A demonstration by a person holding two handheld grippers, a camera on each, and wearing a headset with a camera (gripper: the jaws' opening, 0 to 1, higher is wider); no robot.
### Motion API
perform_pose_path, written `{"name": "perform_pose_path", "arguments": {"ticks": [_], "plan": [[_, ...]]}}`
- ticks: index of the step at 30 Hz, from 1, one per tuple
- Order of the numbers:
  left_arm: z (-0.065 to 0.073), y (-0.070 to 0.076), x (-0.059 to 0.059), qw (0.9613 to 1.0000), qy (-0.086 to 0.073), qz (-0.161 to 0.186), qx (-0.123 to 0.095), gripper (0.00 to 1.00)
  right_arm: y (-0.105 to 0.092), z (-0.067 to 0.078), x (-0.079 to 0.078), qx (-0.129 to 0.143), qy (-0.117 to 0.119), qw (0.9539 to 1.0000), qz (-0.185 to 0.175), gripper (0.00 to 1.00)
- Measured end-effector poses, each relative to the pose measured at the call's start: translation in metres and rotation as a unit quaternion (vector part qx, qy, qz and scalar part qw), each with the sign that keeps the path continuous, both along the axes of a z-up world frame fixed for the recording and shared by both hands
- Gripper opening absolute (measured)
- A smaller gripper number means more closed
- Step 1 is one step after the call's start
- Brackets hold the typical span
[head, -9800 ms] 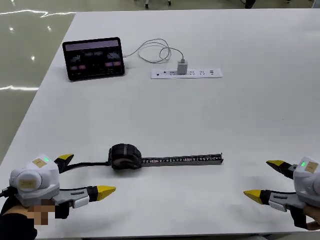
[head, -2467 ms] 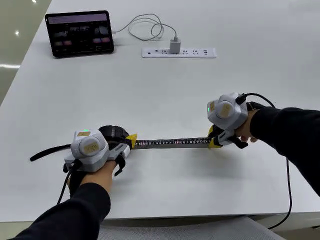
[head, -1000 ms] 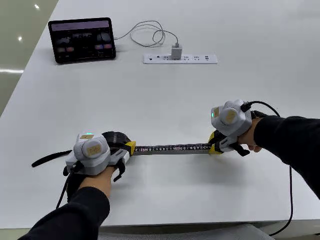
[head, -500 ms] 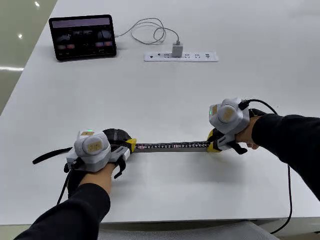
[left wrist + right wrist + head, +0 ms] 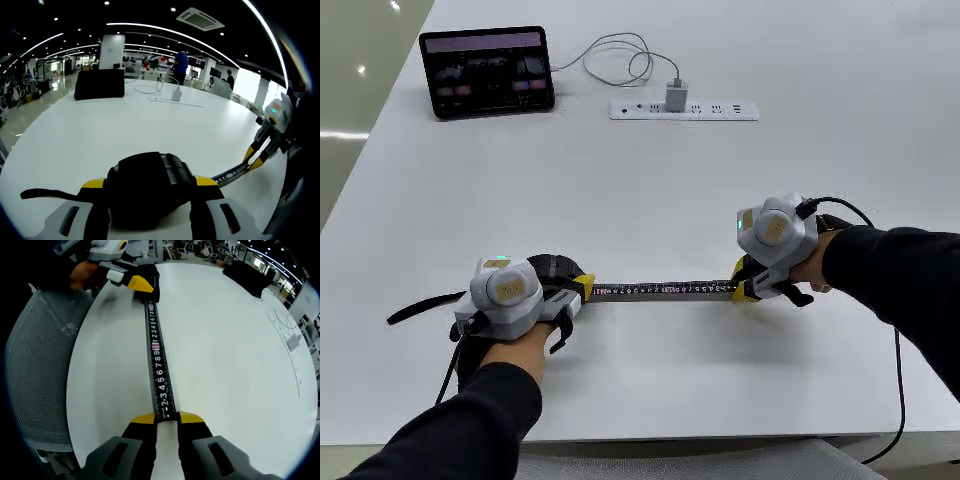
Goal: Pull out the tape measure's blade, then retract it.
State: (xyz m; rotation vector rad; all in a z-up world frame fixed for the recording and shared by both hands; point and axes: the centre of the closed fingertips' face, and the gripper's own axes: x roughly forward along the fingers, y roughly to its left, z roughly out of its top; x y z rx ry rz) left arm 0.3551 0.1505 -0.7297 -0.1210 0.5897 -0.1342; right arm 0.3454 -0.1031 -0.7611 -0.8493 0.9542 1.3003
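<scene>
The left gripper [image 5: 149, 183] is clamped on the black tape measure case [image 5: 150, 192], one yellow-tipped jaw pressed to each side of it. The case's black strap [image 5: 420, 305] trails on the table [image 5: 650, 200] behind and to the outer side of this gripper.

From the case the blade [image 5: 157, 350] runs flat on the table straight to the right gripper [image 5: 167, 417]. That gripper's jaws are drawn narrow onto the blade's free end, with the low numbers printed just ahead of the tips. In the head view the blade [image 5: 665, 290] spans the gap between the left gripper [image 5: 575, 290] and the right gripper [image 5: 745, 290].

Nearly ten seconds ago both grippers lay wide open near the table's front edge, well apart from the tape measure, whose blade was already out. Now each holds one end of it. Against half a second ago the stretch of blade between the jaws looks about the same, though the camera has shifted, so a small change cannot be ruled out.

Far beyond the left gripper stand a tablet [image 5: 487, 70] and a power strip [image 5: 685, 110].
</scene>
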Motion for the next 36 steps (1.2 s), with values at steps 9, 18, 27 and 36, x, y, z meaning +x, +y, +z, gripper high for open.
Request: {"name": "perform_pose_path", "arguments": {"ticks": [9,18,27,36], "plan": [[0.000,0.000,-0.001,1.0000,0.000,0.001,-0.001,0.61,0.003,0.002,-0.002,0.003,-0.001,1.0000,-0.004,0.11],[0.000,0.000,0.000,1.0000,0.001,0.001,-0.002,0.61,0.007,0.002,0.000,0.005,-0.002,1.0000,-0.004,0.11],[0.000,0.000,0.000,1.0000,0.001,0.001,-0.002,0.61,0.010,-0.001,0.003,0.009,-0.002,0.9999,-0.006,0.11],[0.000,0.000,0.000,1.0000,0.001,0.001,-0.003,0.61,0.015,-0.002,0.003,0.017,-0.003,0.9998,-0.013,0.11]]}}
